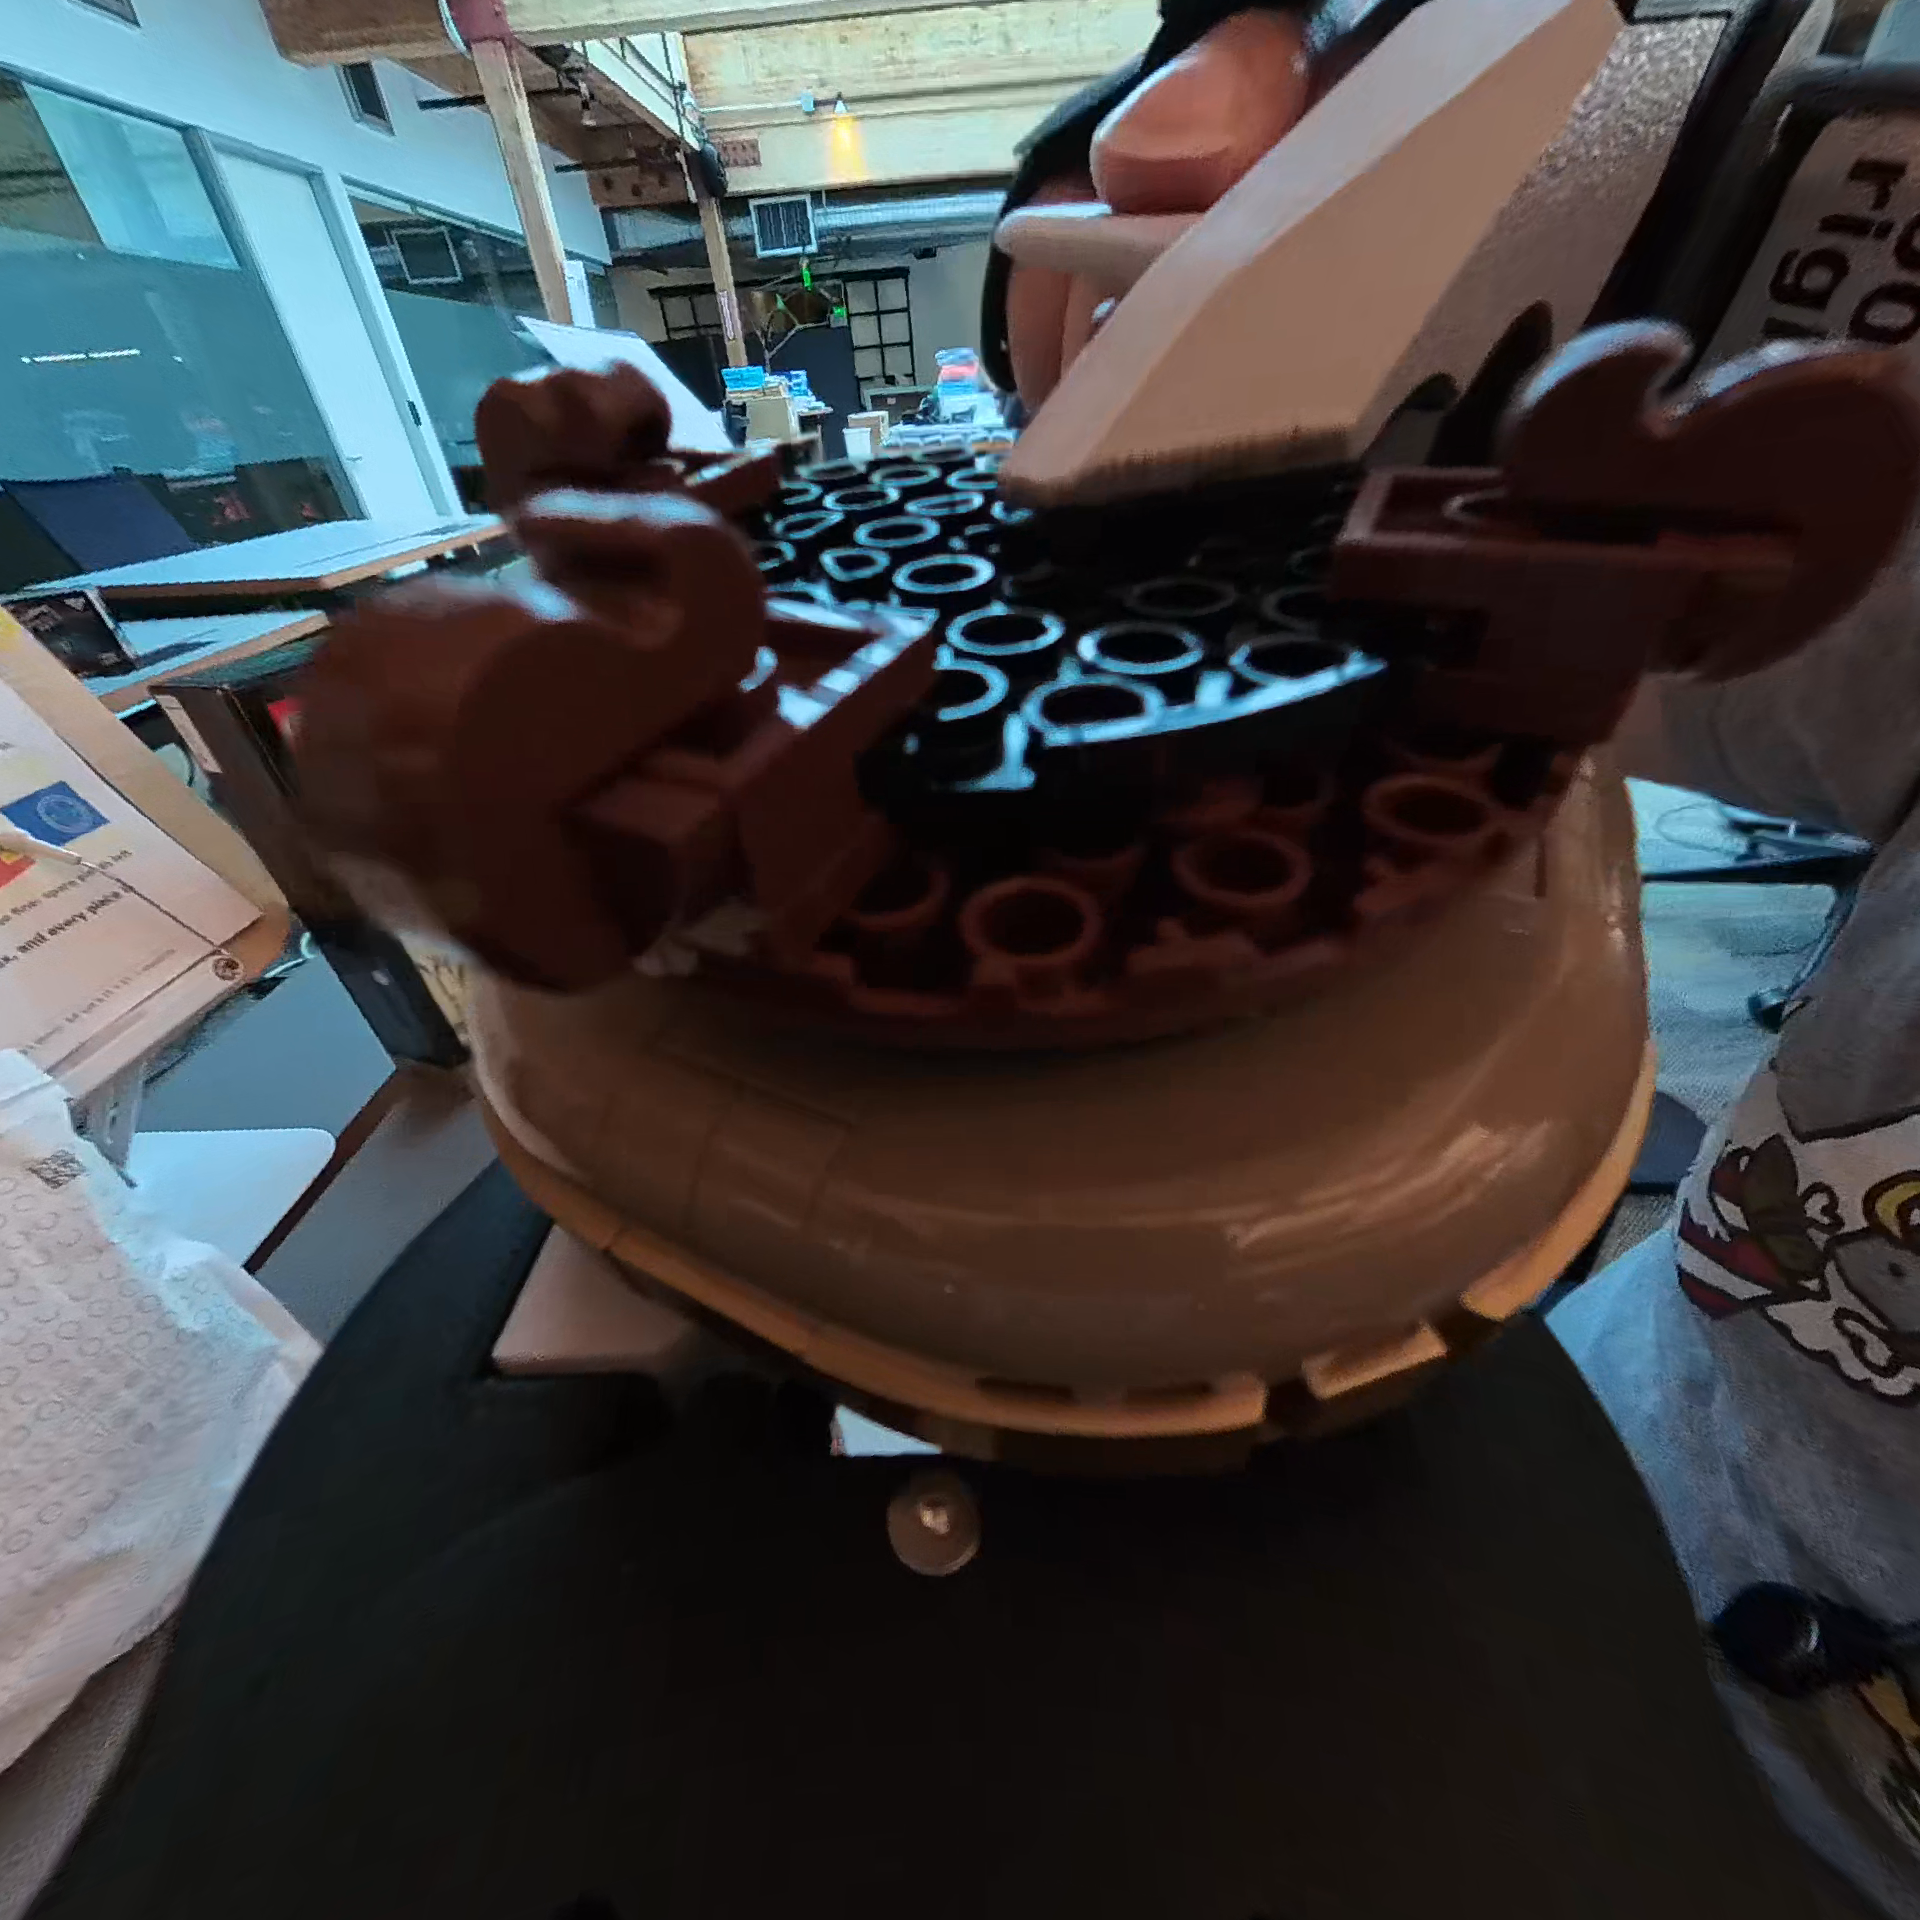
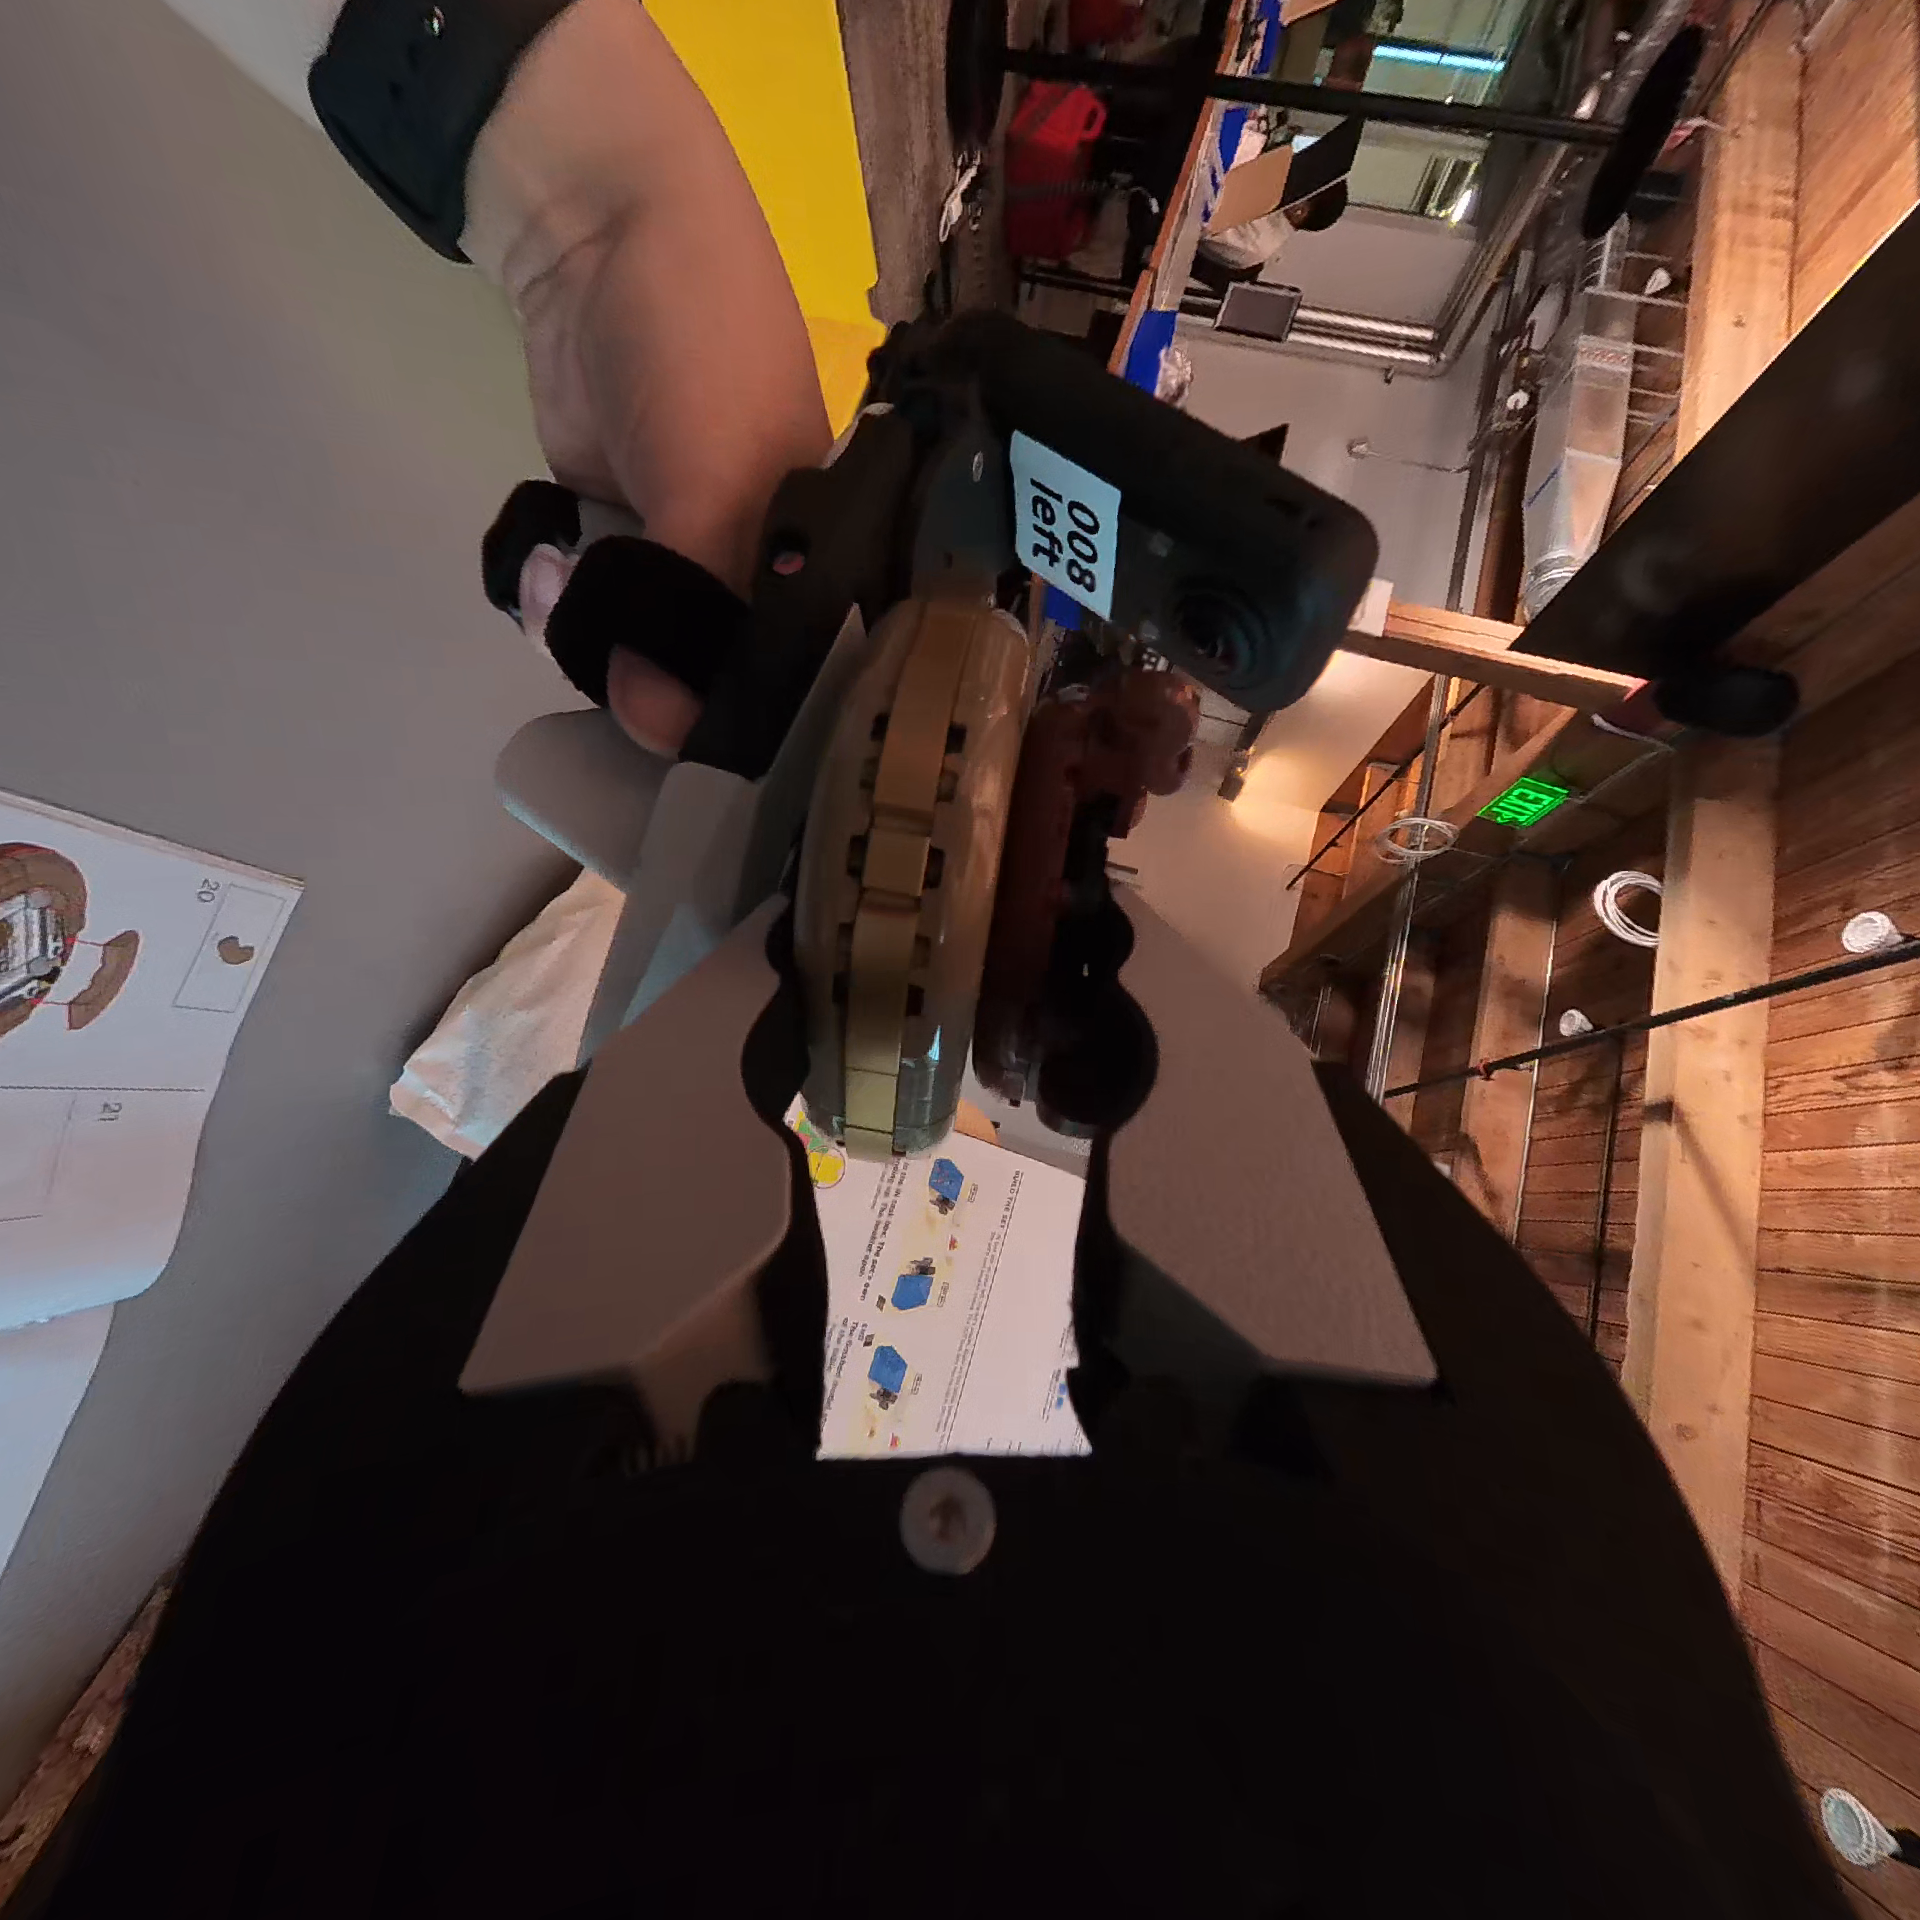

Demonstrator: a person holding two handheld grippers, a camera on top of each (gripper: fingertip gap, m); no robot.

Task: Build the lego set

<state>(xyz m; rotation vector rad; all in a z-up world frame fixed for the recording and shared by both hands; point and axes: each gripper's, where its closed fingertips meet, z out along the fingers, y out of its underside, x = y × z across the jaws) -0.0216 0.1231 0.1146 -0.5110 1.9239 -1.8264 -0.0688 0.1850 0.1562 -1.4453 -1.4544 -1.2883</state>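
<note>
The lego build [image 1: 1039, 1174] is a round tan dome with brown [image 1: 1226, 862] and black [image 1: 1039, 644] round plates, undersides up, and brown curved pieces [image 1: 520, 727] at its rim. It fills the left wrist view, held up in the air. My left gripper [image 1: 935, 1382] is mostly hidden under it and seems shut on it. In the right wrist view the build [image 2: 914, 883] is edge-on between the fingertips of my right gripper [image 2: 951, 966], which press on both faces. The right gripper's finger [image 1: 1299, 312] lies on the black plate.
An open instruction booklet [image 2: 104, 987] and a printed sheet [image 2: 935, 1299] lie on the table [image 2: 208, 520] below. A white plastic bag [image 1: 104, 1403] and a paper sheet [image 1: 94, 831] are at the left. Office desks and a wooden wall [image 2: 1818, 1039] stand behind.
</note>
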